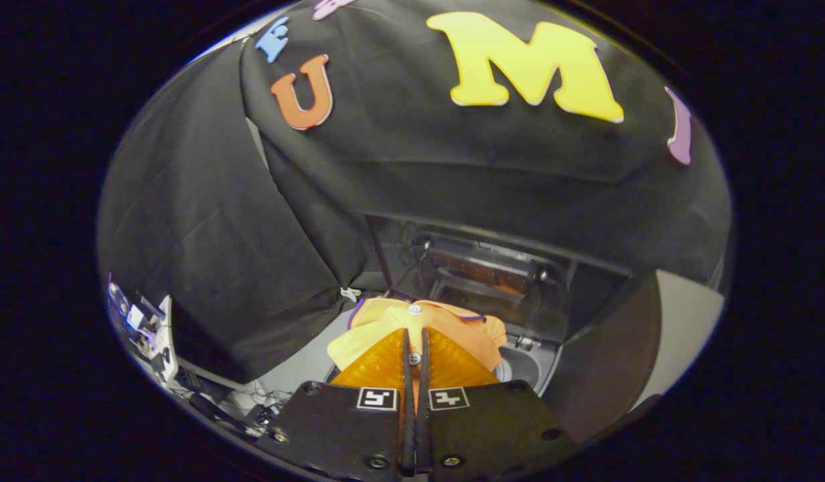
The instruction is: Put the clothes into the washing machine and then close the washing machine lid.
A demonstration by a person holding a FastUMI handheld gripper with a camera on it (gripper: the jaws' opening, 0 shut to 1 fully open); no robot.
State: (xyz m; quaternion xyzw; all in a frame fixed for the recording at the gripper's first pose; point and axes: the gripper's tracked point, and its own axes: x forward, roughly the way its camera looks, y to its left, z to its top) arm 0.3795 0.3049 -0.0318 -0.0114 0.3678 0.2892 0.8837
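While held low and level, gripper (416, 348) jaws clenched on orange garment (453, 328), above washing machine (526, 365) opening.

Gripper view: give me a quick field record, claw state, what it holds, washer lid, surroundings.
claw: claw closed, fingers nearly together, pinching fabric
held item: orange-yellow garment, bunched between and just ahead of the fingers
garment detail: small white button on top; purple trim at the edge
washing machine: washing machine below and beyond the garment, drum opening partly seen
lid: raised lid, standing open behind the garment
task stage: garment above the opening, not yet released
backdrop: black cloth wall
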